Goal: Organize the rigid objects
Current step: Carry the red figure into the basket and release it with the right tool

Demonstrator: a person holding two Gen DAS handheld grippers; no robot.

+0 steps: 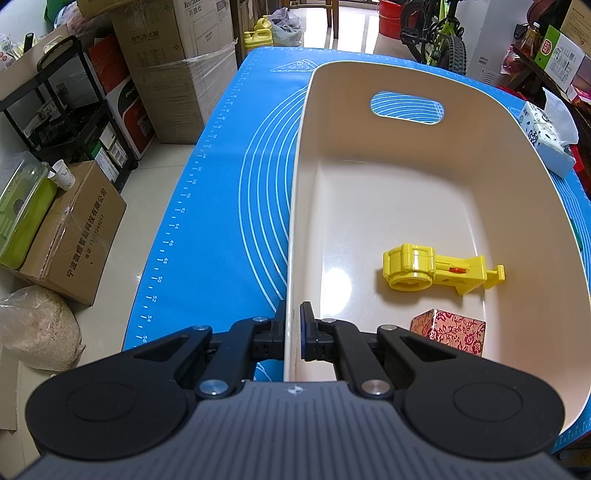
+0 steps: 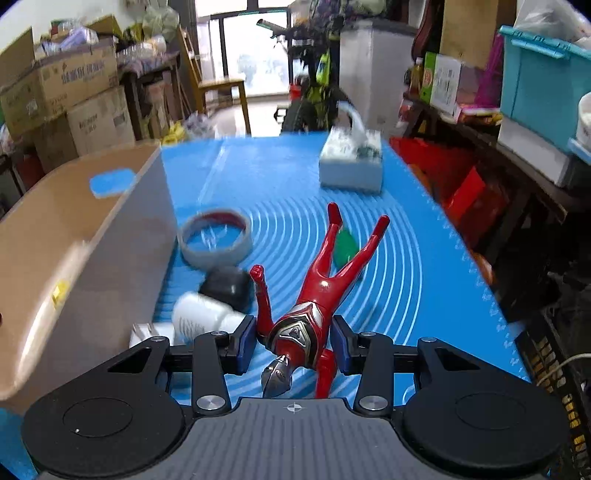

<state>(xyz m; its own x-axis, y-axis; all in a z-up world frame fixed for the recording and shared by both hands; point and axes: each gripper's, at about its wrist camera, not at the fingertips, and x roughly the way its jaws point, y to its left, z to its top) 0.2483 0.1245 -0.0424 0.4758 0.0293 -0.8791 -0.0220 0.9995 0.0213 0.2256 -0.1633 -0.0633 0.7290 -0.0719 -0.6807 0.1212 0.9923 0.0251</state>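
Pretty cluttered room tbh. Pale glossy tile floor [image 1: 162, 162] with stacked cardboard boxes [image 1: 177, 55] and a black metal rack [image 1: 70, 110] along the left wall. A green bike [image 1: 441, 33] is parked at the back, daylight comes through a big window [image 2: 255, 55], and a wooden table [image 2: 225, 88] stands nearby.

one bin [image 1: 369, 81], two toys inside, one figure [image 2: 306, 317], one ring [image 2: 216, 240].

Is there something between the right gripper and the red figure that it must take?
Nothing visible. The red figure already lies between the fingers of the right gripper, torso in the gap. The white bottle lies to the left, outside the fingers.
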